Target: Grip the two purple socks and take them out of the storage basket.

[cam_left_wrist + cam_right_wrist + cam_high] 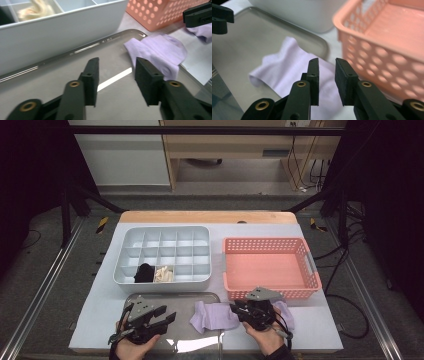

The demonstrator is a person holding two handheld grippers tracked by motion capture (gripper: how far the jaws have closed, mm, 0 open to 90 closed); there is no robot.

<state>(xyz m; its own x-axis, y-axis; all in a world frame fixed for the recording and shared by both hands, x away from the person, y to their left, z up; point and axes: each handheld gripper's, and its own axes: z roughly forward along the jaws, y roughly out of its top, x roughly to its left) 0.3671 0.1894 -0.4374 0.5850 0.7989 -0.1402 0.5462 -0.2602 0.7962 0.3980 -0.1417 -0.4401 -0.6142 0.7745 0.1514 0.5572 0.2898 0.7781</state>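
I am hovering my right gripper (327, 82), jaws narrowly apart, over the lilac sock (294, 67), ready to pinch it; my left gripper (116, 80) is waiting with jaws apart above the steel tray (62, 70).

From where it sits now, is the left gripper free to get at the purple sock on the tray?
Probably yes: the left gripper is open, and bare tray lies between it and the purple sock.

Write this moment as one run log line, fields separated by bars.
left gripper open above tray | right gripper open over purple sock | nothing held
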